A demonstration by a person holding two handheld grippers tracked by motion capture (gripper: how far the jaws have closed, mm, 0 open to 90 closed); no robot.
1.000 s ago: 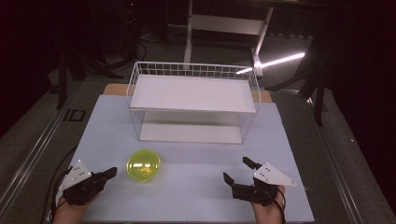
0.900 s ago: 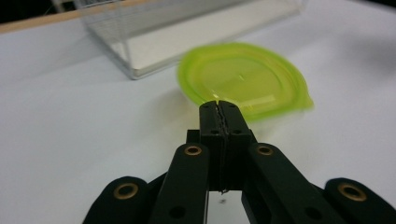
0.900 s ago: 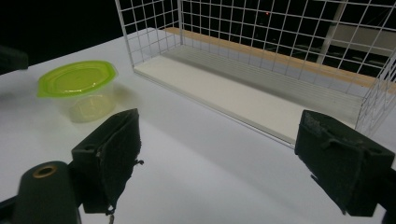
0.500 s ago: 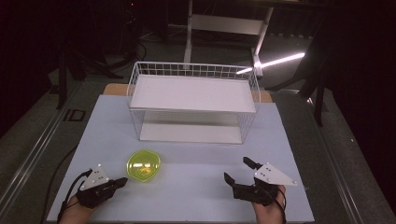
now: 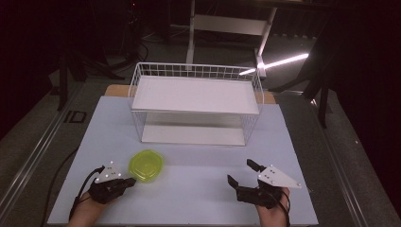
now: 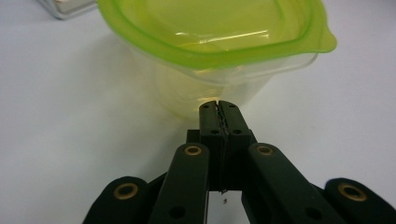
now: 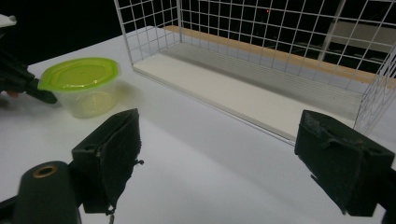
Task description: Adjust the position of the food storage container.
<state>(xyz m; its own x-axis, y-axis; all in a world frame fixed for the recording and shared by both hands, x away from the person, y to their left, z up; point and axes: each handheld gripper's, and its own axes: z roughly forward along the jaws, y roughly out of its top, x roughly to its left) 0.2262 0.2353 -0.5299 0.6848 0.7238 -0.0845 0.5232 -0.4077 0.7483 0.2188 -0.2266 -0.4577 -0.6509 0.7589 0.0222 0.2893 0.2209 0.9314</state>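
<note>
Item: clear plastic container with green lid (image 5: pixel 146 164), stood upright on the white table (image 5: pixel 198 189) in front of the wire rack (image 5: pixel 196 101), near its left corner and apart from it. Lid seated on top and facing up; a small pour tab on the lid rim (image 6: pixel 327 42) pointed to the right in the left gripper view. Outline rounded, nearly as wide as long, so no long axis could be told from the high view; the body tapered toward its base. Left gripper (image 5: pixel 128 181): jaws pressed fully together with nothing between them, tips just at the container's near lower wall (image 6: pixel 218 103); whether they touched it could not be told. Right gripper (image 5: pixel 240 173): jaws spread wide and empty, resting low on the right side of the table, well apart from the container, pointed toward the rack's lower shelf (image 7: pixel 243 93). Handling note, as a judgement: the step in hand appeared to be the left gripper's approach to the container. Closed tips can only nudge it, so a push would be best kept low on the wall and slow to avoid tipping; for a lift the jaws would need opening first, then a grip across the rim or the body.
</note>
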